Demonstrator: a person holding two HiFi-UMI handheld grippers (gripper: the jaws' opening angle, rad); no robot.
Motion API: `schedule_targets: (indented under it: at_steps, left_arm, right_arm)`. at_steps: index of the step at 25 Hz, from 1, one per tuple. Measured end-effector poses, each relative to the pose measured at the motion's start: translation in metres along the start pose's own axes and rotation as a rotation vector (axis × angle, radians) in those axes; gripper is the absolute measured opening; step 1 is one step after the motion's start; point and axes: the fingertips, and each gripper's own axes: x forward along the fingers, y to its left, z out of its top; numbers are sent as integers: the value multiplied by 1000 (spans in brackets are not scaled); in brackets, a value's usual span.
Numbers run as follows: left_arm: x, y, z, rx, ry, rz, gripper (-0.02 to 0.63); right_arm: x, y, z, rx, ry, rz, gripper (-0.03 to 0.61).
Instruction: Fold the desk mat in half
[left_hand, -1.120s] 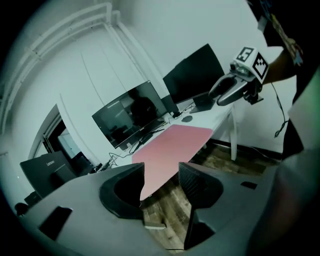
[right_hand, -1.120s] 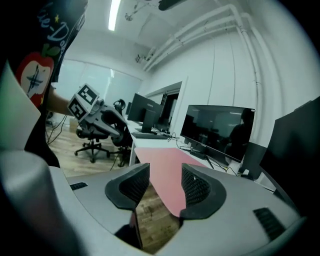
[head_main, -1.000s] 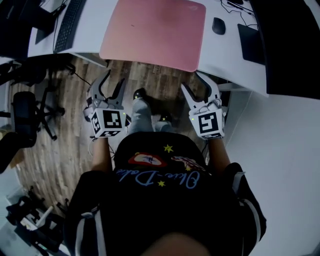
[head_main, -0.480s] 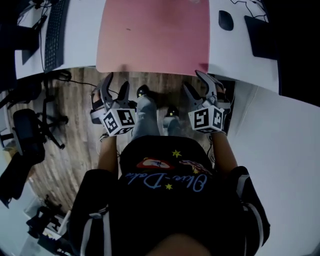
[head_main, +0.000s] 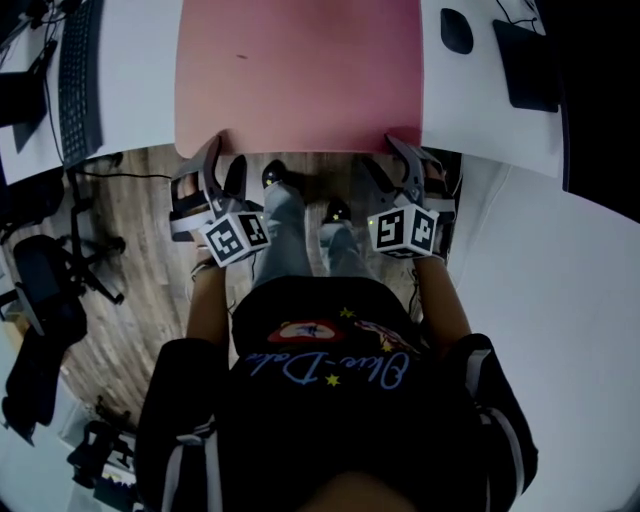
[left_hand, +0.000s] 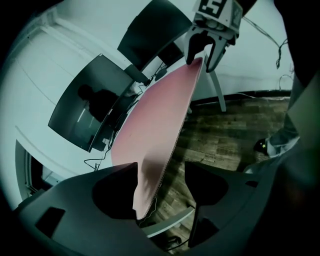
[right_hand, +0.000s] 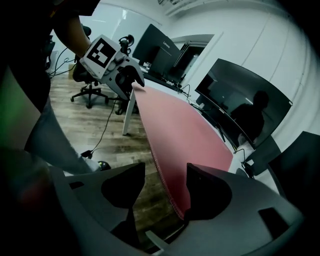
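Note:
A pink desk mat (head_main: 300, 70) lies flat on the white desk (head_main: 140, 90), its near edge hanging just past the desk's front. My left gripper (head_main: 222, 160) is at the mat's near left corner and my right gripper (head_main: 392, 158) at the near right corner. In the left gripper view the mat (left_hand: 160, 115) runs edge-on between the jaws of the left gripper (left_hand: 160, 170), and the right gripper (left_hand: 205, 47) shows at the far corner. In the right gripper view the mat (right_hand: 185, 130) passes between the jaws of the right gripper (right_hand: 166, 170). Both pairs of jaws have just been opening and stand wide around the mat, not pressing it.
A keyboard (head_main: 80, 70) lies left of the mat. A mouse (head_main: 456, 30) and a dark pad (head_main: 528, 65) lie to its right. Monitors (left_hand: 82, 115) stand at the desk's back. An office chair (head_main: 50, 280) is on the wooden floor at left. The person's legs (head_main: 300, 215) are under the desk edge.
Both grippers have moved from above the floor up to the mat's near edge, and each now straddles a near corner. Their jaws stand wider apart than before.

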Motion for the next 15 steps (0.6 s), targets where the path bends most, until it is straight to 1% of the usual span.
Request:
schedule_targets:
  at_steps: [4, 6, 7, 8, 9, 10, 11, 12, 13, 15]
  left_arm:
    - [6, 2, 0, 0, -20, -16, 268]
    - [4, 5, -1, 16, -33, -9, 265]
    - [3, 8, -2, 28, -36, -3, 232]
    - [2, 11, -3, 41, -39, 0, 163]
    - [2, 14, -3, 53, -43, -2, 137]
    - [1, 16, -3, 63, -47, -6, 123]
    - [0, 18, -2, 68, -55, -10, 103]
    - [-2, 20, 0, 64, -66, -12, 74]
    - [-4, 23, 2, 54, -79, -15, 58]
    - [-7, 27, 4, 31, -103, -32, 51]
  right_arm:
    - [6, 0, -3, -31, 47, -11, 224]
    - [7, -2, -2, -16, 56, -25, 224]
    - [7, -3, -2, -10, 61, -33, 224]
    - [6, -5, -1, -13, 70, -41, 222]
    - [6, -7, -1, -21, 79, -47, 200]
    - [5, -7, -1, -26, 87, -51, 176]
    - [4, -8, -1, -25, 93, -51, 175]
    - [3, -7, 0, -21, 97, -49, 167]
    - [1, -7, 0, -18, 101, -49, 150]
    - [-2, -6, 2, -9, 111, -59, 103]
